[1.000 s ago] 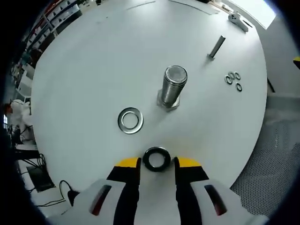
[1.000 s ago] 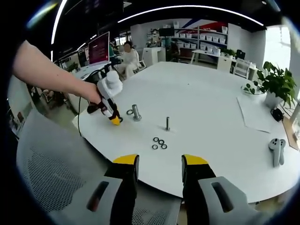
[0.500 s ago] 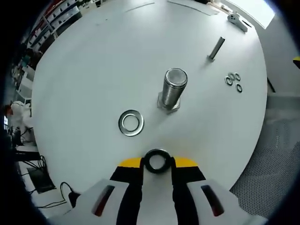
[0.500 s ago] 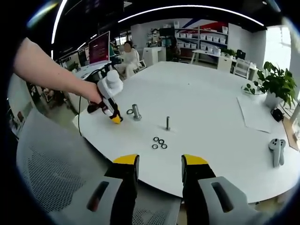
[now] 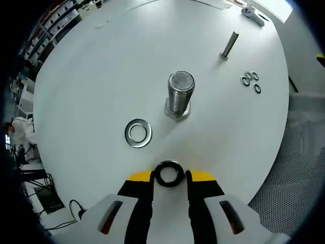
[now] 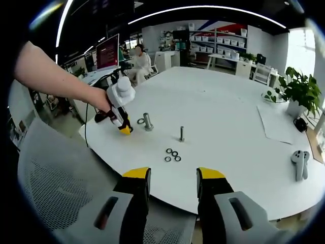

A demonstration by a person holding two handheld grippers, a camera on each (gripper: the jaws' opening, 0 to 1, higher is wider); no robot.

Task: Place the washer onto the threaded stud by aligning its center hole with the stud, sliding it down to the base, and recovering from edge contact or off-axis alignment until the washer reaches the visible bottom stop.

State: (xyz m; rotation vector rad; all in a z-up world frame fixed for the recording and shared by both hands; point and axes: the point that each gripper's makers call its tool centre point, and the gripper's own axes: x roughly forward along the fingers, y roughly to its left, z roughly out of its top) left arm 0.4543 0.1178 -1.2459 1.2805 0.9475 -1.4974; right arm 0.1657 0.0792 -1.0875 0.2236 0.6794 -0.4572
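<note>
Washer (image 5: 169, 174), dark and ring-shaped, sits clamped between the yellow tips of my left gripper (image 5: 169, 176), my jaws closed against its two sides just above the white table (image 5: 91, 76). Ahead of it in the left gripper view the large threaded stud (image 5: 180, 95) stands upright on its hex base, apart from what I hold. A second, silver washer (image 5: 138, 133) lies flat on the table to the left of the stud, between the stud and my tips. Farther off a thin bolt (image 5: 229, 45) stands on the table, and three small washers (image 5: 251, 80) lie clustered near it.

My right gripper (image 6: 172, 178) hangs well back from the table edge with its jaws spread and nothing between them. From the right gripper view I see my left gripper (image 6: 120, 109) in a hand at the table's near left edge, with the stud (image 6: 148, 122) just beside it, the thin bolt (image 6: 181, 133) farther right, and the small washers (image 6: 172, 155) in front of that. A potted plant (image 6: 296, 91) and a handheld controller (image 6: 300, 163) rest on the far right of the table. A mesh chair back (image 6: 56, 188) shows at lower left.
</note>
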